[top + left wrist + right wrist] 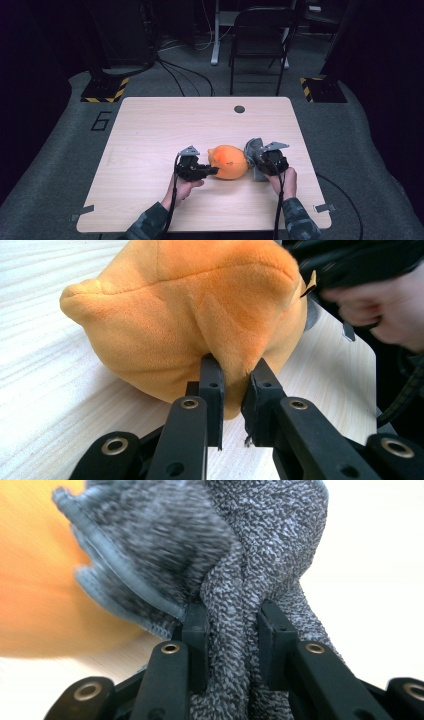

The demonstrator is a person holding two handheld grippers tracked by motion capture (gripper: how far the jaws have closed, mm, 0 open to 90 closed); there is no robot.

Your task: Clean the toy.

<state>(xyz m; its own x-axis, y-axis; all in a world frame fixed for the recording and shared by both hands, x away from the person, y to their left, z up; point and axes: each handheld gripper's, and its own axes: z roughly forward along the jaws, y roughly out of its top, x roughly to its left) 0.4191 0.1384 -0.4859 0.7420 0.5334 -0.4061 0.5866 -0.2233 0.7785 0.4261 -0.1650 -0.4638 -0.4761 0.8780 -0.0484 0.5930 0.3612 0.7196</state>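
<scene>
An orange plush toy (228, 161) lies on the wooden table (150, 130) between my two grippers. My left gripper (212, 170) comes in from the left and is shut on a fold of the plush (200, 315); in the left gripper view the pads pinch the orange fabric. A grey cloth (253, 148) is bunched against the right side of the plush. My right gripper (256, 161) is shut on the cloth (240, 580), whose knit fabric is squeezed between the jaws in the right gripper view. The plush (35, 580) shows blurred at the left there.
A round cable hole (239, 109) sits near the table's far edge. A folding chair (260, 45) stands on the floor beyond the table. Yellow-black striped base plates (106, 90) flank the far corners. Bare tabletop stretches left and beyond the plush.
</scene>
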